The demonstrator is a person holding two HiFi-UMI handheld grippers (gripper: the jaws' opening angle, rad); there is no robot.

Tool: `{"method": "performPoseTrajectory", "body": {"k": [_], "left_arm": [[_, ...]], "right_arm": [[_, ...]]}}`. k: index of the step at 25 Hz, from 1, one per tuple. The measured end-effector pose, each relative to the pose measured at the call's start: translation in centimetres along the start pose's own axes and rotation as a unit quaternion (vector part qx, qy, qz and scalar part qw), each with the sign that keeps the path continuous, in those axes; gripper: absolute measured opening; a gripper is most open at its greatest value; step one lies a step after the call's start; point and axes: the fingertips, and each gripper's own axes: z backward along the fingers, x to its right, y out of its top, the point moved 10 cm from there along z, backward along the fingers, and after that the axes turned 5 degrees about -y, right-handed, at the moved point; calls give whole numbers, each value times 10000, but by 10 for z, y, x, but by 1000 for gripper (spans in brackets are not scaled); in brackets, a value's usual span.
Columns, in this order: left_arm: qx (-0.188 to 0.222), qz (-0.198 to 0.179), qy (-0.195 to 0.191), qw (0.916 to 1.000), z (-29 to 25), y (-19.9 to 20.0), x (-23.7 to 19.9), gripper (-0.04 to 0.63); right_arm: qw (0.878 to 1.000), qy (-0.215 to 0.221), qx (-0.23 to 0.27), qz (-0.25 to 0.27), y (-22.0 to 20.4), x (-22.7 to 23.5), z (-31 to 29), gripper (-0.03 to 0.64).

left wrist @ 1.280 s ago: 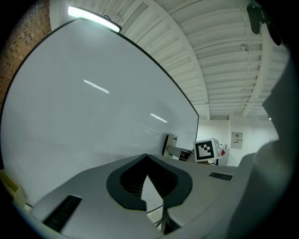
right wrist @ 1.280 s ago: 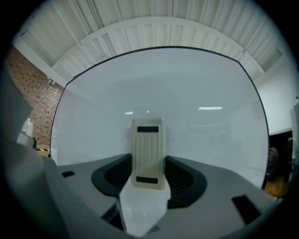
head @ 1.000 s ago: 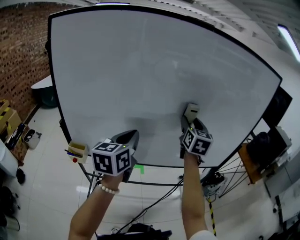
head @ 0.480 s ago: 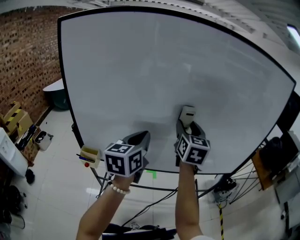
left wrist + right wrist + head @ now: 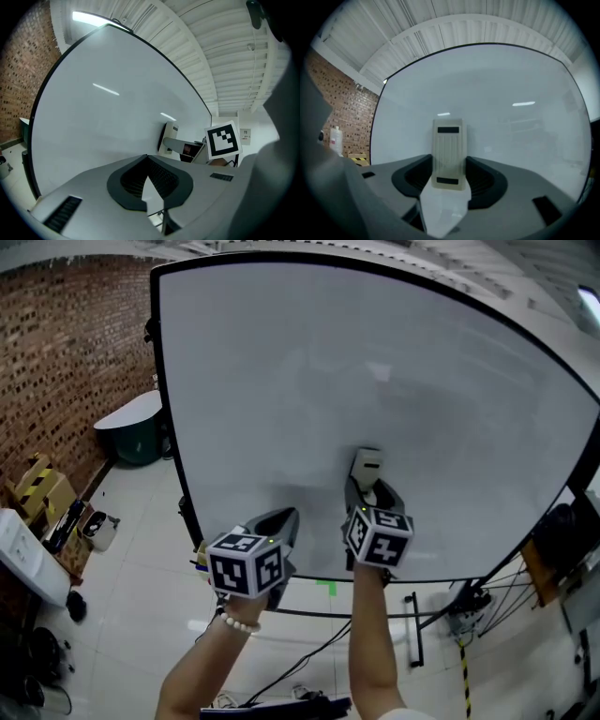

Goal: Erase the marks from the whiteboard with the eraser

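Note:
A large black-framed whiteboard (image 5: 375,381) fills the head view, and I see no clear marks on it. My right gripper (image 5: 367,487) is shut on a beige eraser (image 5: 367,468) that stands upright against the board's lower middle. In the right gripper view the eraser (image 5: 449,153) sits between the jaws of the right gripper (image 5: 449,164), with the whiteboard (image 5: 511,93) behind. My left gripper (image 5: 279,521) hangs lower left of it, near the board's bottom edge. The left gripper (image 5: 147,158) has its jaws meeting at the tips with nothing in them; the eraser (image 5: 168,138) shows beyond.
A brick wall (image 5: 66,352) runs along the left, with a dark round table (image 5: 131,432) and boxes (image 5: 42,491) beside it. Below the board are its stand bars (image 5: 300,613), cables (image 5: 309,652) and a green tape mark (image 5: 326,588) on the tiled floor.
The right gripper has slid the eraser leftward along the lower part of the board, and the left gripper has drifted with it. The head view has turned left, showing more brick wall.

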Motion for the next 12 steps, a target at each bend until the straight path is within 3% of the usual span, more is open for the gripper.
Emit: {"method": "performPoseTrajectory", "body": {"k": [12], "left_arm": [[-71, 33, 15, 10000, 84, 14, -87, -11]], "right_arm": [[9996, -197, -26, 223, -8, -123, -17, 252]]}}
